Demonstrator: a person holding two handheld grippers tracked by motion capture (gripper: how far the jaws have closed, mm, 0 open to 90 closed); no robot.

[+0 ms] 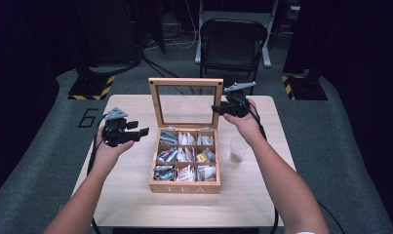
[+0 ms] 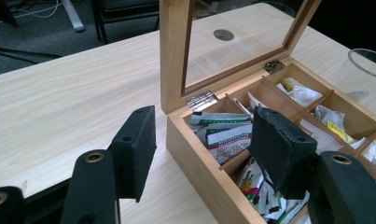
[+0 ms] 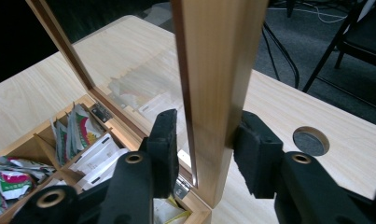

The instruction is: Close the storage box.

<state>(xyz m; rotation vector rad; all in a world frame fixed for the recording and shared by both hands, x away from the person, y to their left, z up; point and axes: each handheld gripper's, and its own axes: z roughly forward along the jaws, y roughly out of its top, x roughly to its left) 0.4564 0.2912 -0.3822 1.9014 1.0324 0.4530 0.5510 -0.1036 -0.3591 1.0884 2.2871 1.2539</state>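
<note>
1. Looking down from the high view: wooden tea box (image 1: 185, 186) at table (image 1: 130, 195) centre, glass lid (image 1: 186, 102) standing upright at the back edge. Right gripper (image 1: 217, 109) up at the lid's right frame post, clearly the nearer tool to the lid. Left gripper (image 1: 140, 132) hovering just beside the box's left wall, apart from it, holding nothing. Plastic cup (image 1: 238, 149) right of the box, near the right forearm. Folding chair (image 1: 232, 41) behind the table. Tea bags (image 1: 185, 155) filling the nine compartments.

2. Riding the left gripper view: left gripper (image 2: 202, 140) spread wide, empty; one pad over bare table (image 2: 59, 107), the other hanging over the near compartments. Box wall (image 2: 199, 163) running between the pads, not touched as far as visible. Lid (image 2: 237, 42) upright beyond, hinge (image 2: 202, 99) at its foot. Cup rim (image 2: 370, 63) at far right.

3. Riding the right gripper view: right gripper (image 3: 205, 148) straddling the lid's frame post (image 3: 218, 79), post's long axis vertical, rising straight up between the pads. Far pad touching or nearly touching the post's outer face; near pad showing a slim gap on the glass side, so spread, not yet pinching. Table hole (image 3: 310, 140) beyond. Judged next: squeezing onto the post, then swinging the lid about the hinge line, probably down to close.
</note>
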